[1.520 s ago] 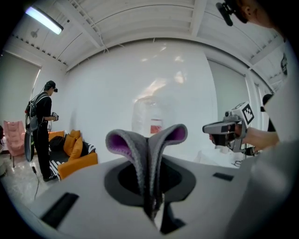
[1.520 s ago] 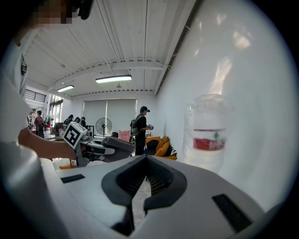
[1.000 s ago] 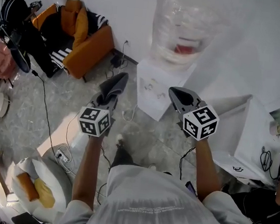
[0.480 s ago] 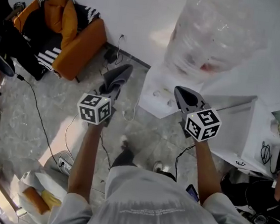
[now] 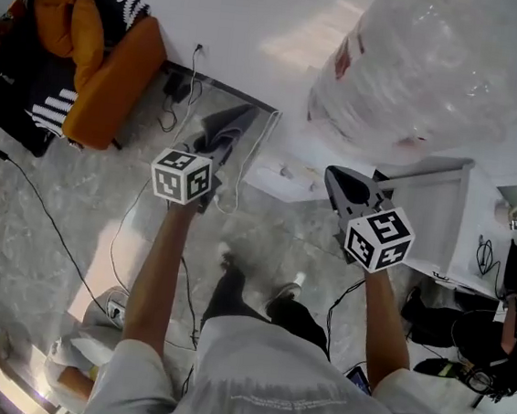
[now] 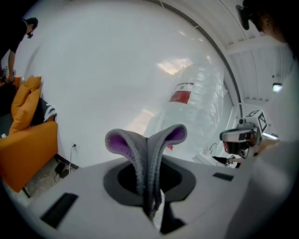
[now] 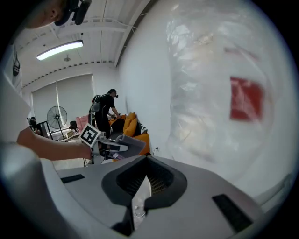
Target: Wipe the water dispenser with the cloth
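The water dispenser's clear bottle point(image 5: 429, 72) with a red label stands on its white body point(image 5: 276, 168) against the wall. My left gripper point(image 5: 230, 127) is shut on a grey cloth point(image 5: 220, 138) left of the dispenser, short of it. In the left gripper view the cloth point(image 6: 145, 149) sticks up folded between the jaws of the left gripper point(image 6: 150, 186), showing a purple inner side, with the bottle point(image 6: 194, 109) beyond. My right gripper point(image 5: 335, 176) is shut and holds nothing, its tip just below the bottle. The right gripper point(image 7: 145, 161) faces the bottle point(image 7: 219, 93) close up.
An orange armchair point(image 5: 107, 71) piled with clothes stands at the left wall. Cables point(image 5: 244, 168) run over the grey floor. A white cabinet point(image 5: 445, 221) is right of the dispenser. A person point(image 7: 105, 112) and a fan point(image 7: 56, 116) are far back.
Both grippers and the head camera have moved closer to the dispenser; the bottle looms larger. The left gripper still holds the cloth.
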The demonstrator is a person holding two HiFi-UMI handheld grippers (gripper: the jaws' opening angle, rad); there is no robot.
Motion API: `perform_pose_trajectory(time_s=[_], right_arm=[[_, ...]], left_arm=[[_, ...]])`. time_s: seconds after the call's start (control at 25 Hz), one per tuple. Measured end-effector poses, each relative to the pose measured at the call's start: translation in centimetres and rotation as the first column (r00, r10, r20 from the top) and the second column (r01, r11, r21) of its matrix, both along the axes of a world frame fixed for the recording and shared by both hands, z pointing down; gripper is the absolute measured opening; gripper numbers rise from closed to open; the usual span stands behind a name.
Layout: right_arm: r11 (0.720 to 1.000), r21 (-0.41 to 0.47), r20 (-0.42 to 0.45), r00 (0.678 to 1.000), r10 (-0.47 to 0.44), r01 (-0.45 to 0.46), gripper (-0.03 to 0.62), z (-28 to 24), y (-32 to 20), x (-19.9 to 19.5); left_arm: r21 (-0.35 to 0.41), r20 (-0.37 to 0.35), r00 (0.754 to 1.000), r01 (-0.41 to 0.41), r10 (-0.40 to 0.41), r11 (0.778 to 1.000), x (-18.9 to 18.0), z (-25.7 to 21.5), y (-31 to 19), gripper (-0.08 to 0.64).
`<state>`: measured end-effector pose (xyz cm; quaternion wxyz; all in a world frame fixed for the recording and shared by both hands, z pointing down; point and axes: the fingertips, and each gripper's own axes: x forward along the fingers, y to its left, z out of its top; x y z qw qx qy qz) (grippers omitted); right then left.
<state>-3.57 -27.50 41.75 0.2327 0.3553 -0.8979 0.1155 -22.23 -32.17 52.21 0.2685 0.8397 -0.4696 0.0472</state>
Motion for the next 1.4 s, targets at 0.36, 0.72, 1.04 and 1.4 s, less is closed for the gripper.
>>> perform_pose_trajectory(time_s=[0.36, 0.72, 1.04, 1.4], right_arm=[[0.973, -0.21, -0.019, 0.996, 0.092, -0.094, 0.014, 7.0, -3.0, -1.5], [0.907, -0.368, -0.095, 0.979, 0.181, -0.203, 0.014, 10.8, -3.6, -2.4], [0.881, -0.407, -0.163, 0.968, 0.19, -0.242, 0.014, 12.0, -3.0, -2.2], [0.881, -0.396, -0.152, 0.965, 0.216, -0.259, 0.014, 12.0, -2.8, -1.0]], left_arm=[[-0.151, -0.09, 0.99, -0.126, 0.113, 0.98, 3.9, 9.9, -7.8, 0.046], [-0.254, -0.271, 0.96, -0.148, 0.077, 0.956, 6.8, 16.2, -13.3, 0.046], [-0.428, -0.192, 0.98, -0.123, 0.043, 0.895, 6.7, 23.8, -16.0, 0.046], [-0.482, -0.443, 0.895, -0.279, 0.044, 0.83, 10.0, 26.3, -14.1, 0.046]])
